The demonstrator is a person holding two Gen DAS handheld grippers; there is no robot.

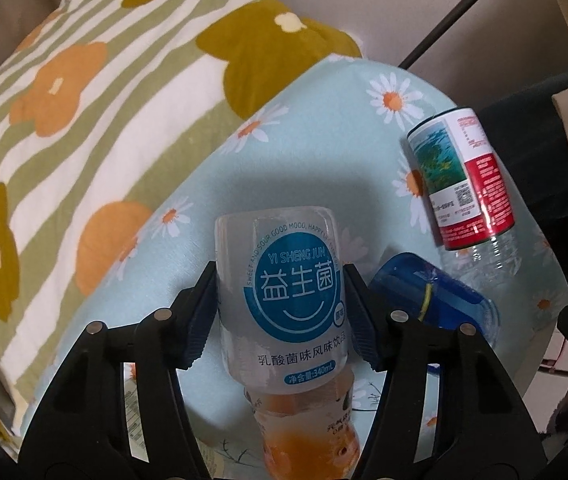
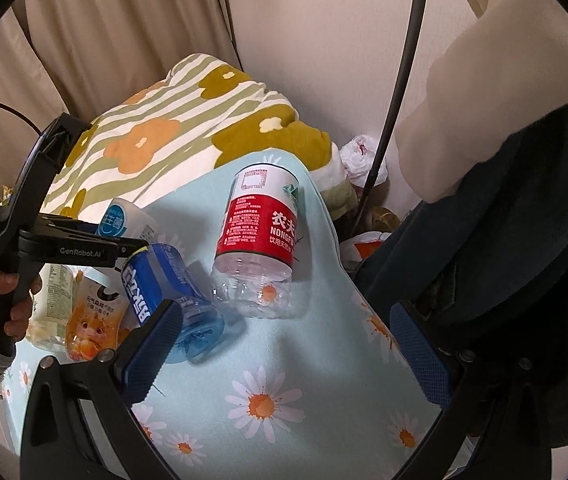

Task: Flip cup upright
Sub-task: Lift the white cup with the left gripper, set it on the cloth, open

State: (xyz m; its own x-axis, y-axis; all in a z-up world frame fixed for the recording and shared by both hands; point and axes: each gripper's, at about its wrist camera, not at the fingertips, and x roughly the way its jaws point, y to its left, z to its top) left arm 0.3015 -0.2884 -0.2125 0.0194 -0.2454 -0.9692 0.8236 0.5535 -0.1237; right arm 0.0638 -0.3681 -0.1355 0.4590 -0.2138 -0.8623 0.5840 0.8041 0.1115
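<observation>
My left gripper (image 1: pixel 282 312) is shut on a cut-bottle cup with a white and blue label (image 1: pixel 284 292). It holds the cup tilted above the daisy cloth; the cup also shows in the right wrist view (image 2: pixel 128 222). A blue cup (image 1: pixel 432 292) lies on its side to the right of it, also in the right wrist view (image 2: pixel 172 296). A red-labelled clear cup (image 1: pixel 464 176) lies on its side farther right, also in the right wrist view (image 2: pixel 260 236). My right gripper (image 2: pixel 284 352) is open and empty over the cloth, near the blue cup.
A light blue daisy cloth (image 2: pixel 284 380) covers the work surface. An orange-labelled cup (image 1: pixel 308 432) lies under the held cup. A striped flower blanket (image 1: pixel 84 120) lies behind. Dark clothing (image 2: pixel 504 220) hangs at the right. A wall and a curtain stand at the back.
</observation>
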